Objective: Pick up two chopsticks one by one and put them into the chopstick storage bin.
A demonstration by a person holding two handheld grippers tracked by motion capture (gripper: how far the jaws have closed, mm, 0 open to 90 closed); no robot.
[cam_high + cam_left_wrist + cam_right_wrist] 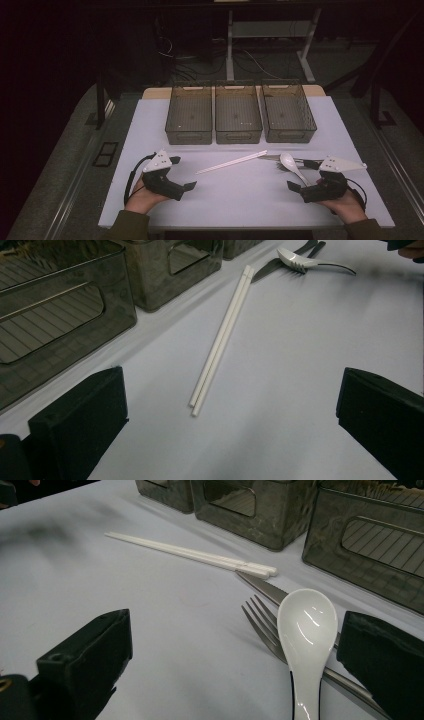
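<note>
A pair of white chopsticks (231,162) (220,337) (192,555) lies slanted on the white table mat (235,200). To the right rest a white soup spoon (292,167) (306,640), a metal fork (265,627) and a knife (262,591), overlapping; the cutlery pile (300,260) lies far off in the left gripper view. My left gripper (191,186) (227,427) rests open near the left front, jaws wide, chopsticks ahead of it. My right gripper (292,186) (235,675) is open by the spoon, whose handle lies between its jaws.
Three dark see-through bins (189,116) (238,115) (288,113) stand side by side at the back of the mat. Beyond the table are dark floor, cables and a desk frame (230,45). A hand holds each gripper at the front edge.
</note>
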